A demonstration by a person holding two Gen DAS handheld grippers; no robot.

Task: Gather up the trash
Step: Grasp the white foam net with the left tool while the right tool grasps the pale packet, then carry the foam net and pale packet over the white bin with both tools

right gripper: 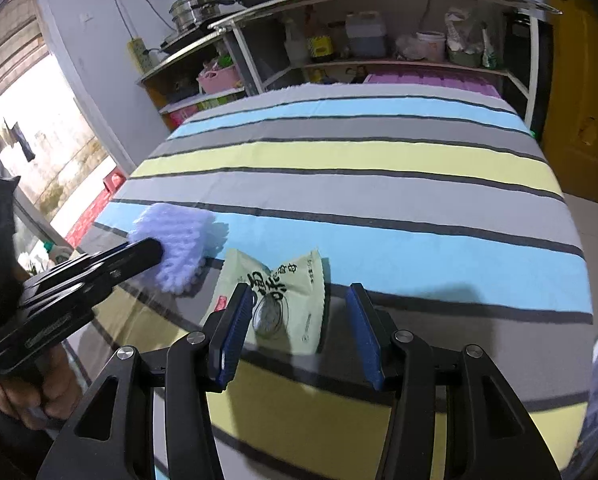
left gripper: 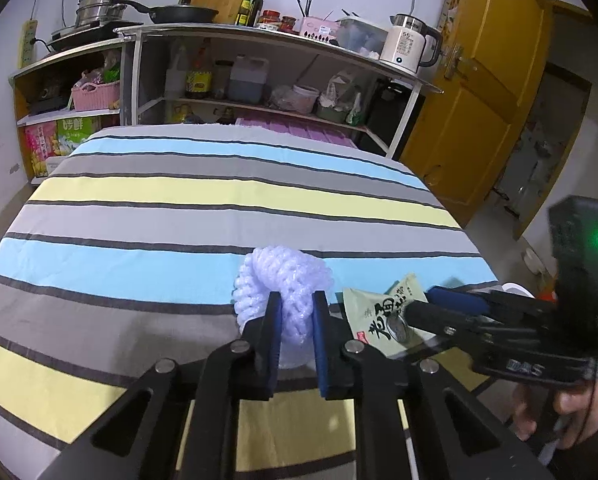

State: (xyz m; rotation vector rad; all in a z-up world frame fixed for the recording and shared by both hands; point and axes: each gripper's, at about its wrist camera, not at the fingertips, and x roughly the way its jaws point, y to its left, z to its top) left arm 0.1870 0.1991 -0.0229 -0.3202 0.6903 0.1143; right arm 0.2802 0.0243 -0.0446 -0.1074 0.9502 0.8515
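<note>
Presently catalogued on a striped cloth (left gripper: 203, 196) of grey, blue and yellow bands covering the surface:

Item 1. White foam net (left gripper: 283, 280), a crumpled mesh sleeve, lying on the blue and grey bands near the front edge. The left tool (left gripper: 295, 332) has its two blue-padded fingers pressed against the net's sides, clamped on it. From the right wrist view the same net (right gripper: 179, 244) shows at the tip of the left tool's black finger.

Item 2. Pale green sachet (right gripper: 283, 296) with dark printed characters and a round picture, lying flat just beside the foam net, to its right. The right tool (right gripper: 297, 332) stands spread wide, one finger over the sachet's left part, the other clear of its right edge; whether either pad touches the packet cannot be told. In the left wrist view the sachet (left gripper: 379, 316) lies partly under the right tool's fingers.

Background. Metal shelf unit (left gripper: 259, 64) beyond the cloth, holding a frying pan (left gripper: 179, 14), a steamer pot (left gripper: 101, 8), bottles and a white kettle (left gripper: 409, 46). Yellow door (left gripper: 479, 92) to the right.
</note>
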